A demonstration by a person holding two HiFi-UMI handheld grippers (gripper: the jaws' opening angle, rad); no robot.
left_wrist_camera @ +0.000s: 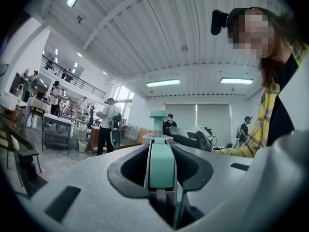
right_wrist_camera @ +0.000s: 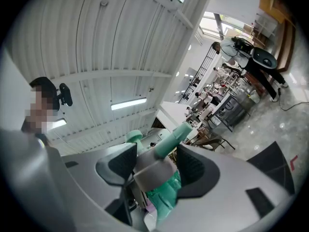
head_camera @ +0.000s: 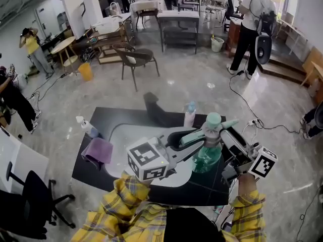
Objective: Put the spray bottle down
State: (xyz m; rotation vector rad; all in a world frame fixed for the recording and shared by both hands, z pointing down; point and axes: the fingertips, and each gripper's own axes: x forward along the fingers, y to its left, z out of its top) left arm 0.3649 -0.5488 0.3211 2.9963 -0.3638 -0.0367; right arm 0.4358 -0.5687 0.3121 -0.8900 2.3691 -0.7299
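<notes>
1. The spray bottle (head_camera: pixel 207 158) has a clear green body and a teal head. It stands upright between your two grippers, over the right end of the white tray (head_camera: pixel 126 135).
2. From above you can't tell if its base touches the tray.
3. Your left gripper (head_camera: pixel 186 137) comes in from the left. Its jaws are narrow and clamped on the teal trigger (left_wrist_camera: pixel 161 166), with the pads pressing both sides.
4. Your right gripper (head_camera: pixel 222 135) comes in from the right. Its jaws are closed on the grey collar (right_wrist_camera: pixel 152 170) just under the head, and the teal nozzle pokes up past the pads.
5. Both grippers' marker cubes sit close to your yellow plaid sleeves (head_camera: pixel 247 216).
6. The white tray lies on the black table (head_camera: pixel 212 185).
7. A pink bottle (head_camera: pixel 190 116) with a blue cap stands on the table just behind the held bottle, apart from it.
8. A purple cloth (head_camera: pixel 98 151) lies at the tray's left end, and a small white sprayer (head_camera: pixel 87 127) is near it at the table's left edge.
9. On the floor beyond are a dark chair (head_camera: pixel 133 59), a yellow bin (head_camera: pixel 86 72), and a person with a backpack (head_camera: pixel 252 24) standing well apart at the top right.
</notes>
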